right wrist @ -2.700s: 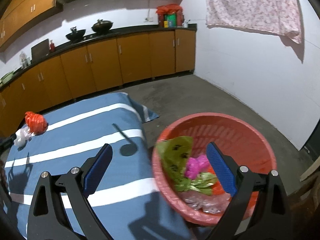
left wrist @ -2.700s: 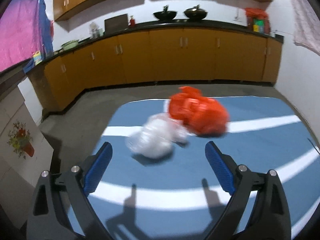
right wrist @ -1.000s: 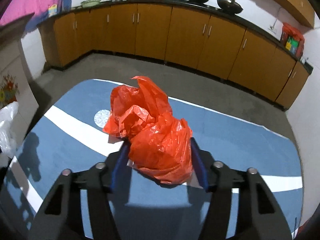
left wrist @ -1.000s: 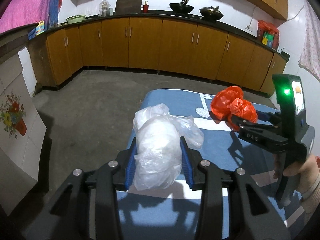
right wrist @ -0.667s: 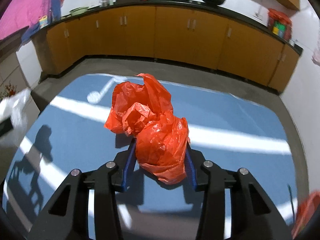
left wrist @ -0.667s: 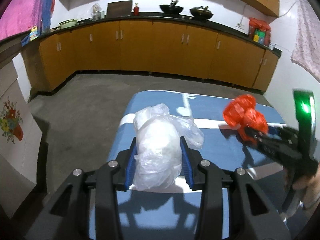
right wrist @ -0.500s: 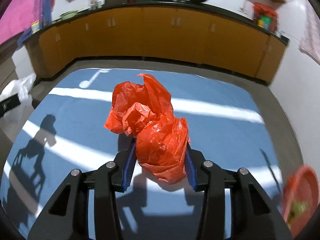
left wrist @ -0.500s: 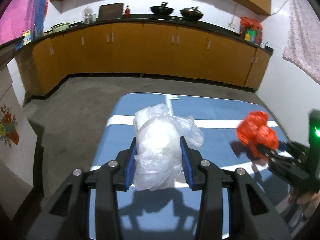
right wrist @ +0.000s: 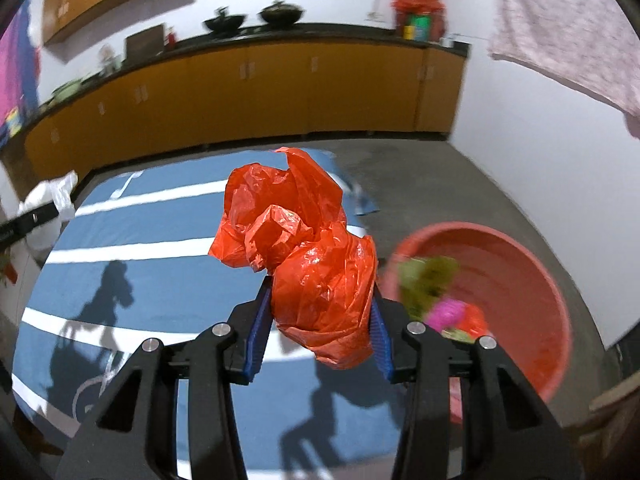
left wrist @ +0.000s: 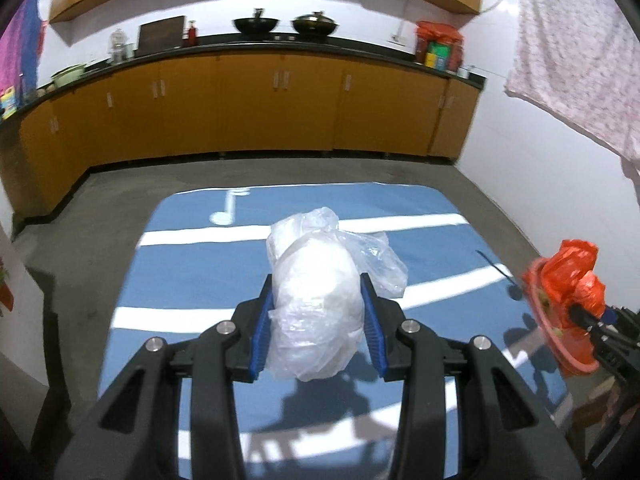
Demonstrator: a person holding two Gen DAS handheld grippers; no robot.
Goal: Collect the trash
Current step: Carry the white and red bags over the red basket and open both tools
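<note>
Trash: two crumpled plastic bags, one in each of my tongs, both lifted clear of the blue cloth with white stripes (left wrist: 192, 276) that covers the table.

White bag (left wrist: 316, 300): a translucent bundle clamped between the blue pads (left wrist: 262, 336) of my left gripper (left wrist: 316, 336). The jaws stand partly closed, pressing its sides; the upper part of the bag bulges above the fingers and a loose flap hangs toward the right. It hangs over the middle of the cloth, nearer the front edge than the far edge, where a white music note (left wrist: 228, 210) is printed.

Orange bag (right wrist: 308, 264): a crinkled bundle pinched low down by my right gripper (right wrist: 320, 338), jaws likewise partly closed and bearing on its sides, with most of the bag standing above the pads. It hangs over the right part of the cloth, close to the right edge. In the left wrist view the same bag (left wrist: 572, 276) appears at far right, in front of the basin.

Red basin (right wrist: 536, 280): stands on the floor just beyond the right edge of the table, holding green, pink and orange scraps, blurred.

Surroundings: wooden cabinets (left wrist: 256, 108) under a dark worktop carrying two woks (left wrist: 256, 24); a pale patterned cloth (left wrist: 576, 56) hangs on the right-hand wall.
</note>
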